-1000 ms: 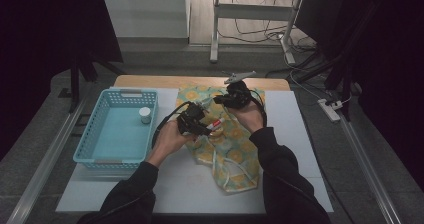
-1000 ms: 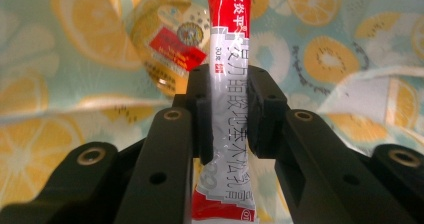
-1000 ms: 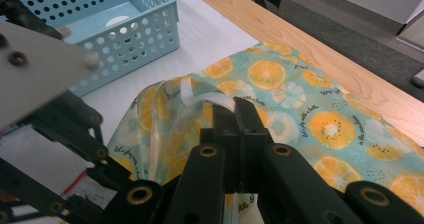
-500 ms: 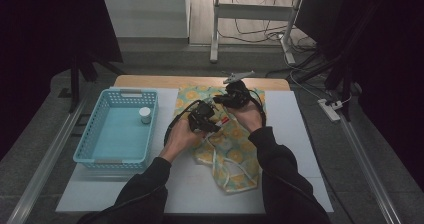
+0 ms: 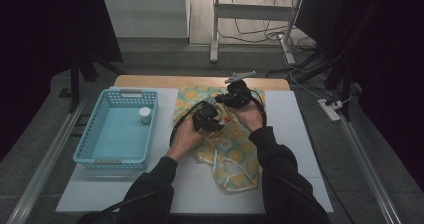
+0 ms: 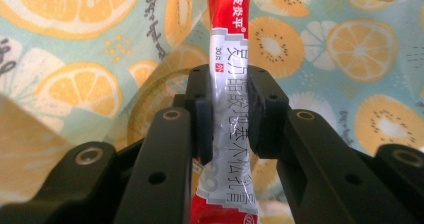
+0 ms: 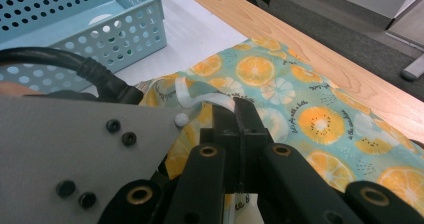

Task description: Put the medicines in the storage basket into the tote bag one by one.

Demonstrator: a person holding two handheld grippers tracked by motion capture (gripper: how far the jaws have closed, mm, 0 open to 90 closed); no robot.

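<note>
A fruit-print cloth bag (image 5: 227, 144) lies on the white mat, its mouth toward the far side. My left gripper (image 6: 231, 109) is shut on a red and silver sachet (image 6: 226, 59), which stands upright between the pads just above the cloth. In the high view the left gripper (image 5: 207, 118) sits close beside the right one, with the sachet's red end (image 5: 228, 119) poking out. My right gripper (image 7: 240, 115) is shut on the bag's (image 7: 310, 114) upper edge near a white drawstring (image 7: 200, 98). From above, the right gripper (image 5: 232, 96) hovers over the bag's far end.
A light blue basket (image 5: 102, 149) stands at the left of the mat with a small white bottle (image 5: 145, 115) inside. The table's wooden far edge (image 5: 200, 80) runs behind the bag. A grey plate and a black cable (image 7: 75, 66) crowd the left of the right gripper view.
My left hand has carried the sachet to the right and slightly down, closer to the right gripper. The right hand has stayed where it was on the bag.
</note>
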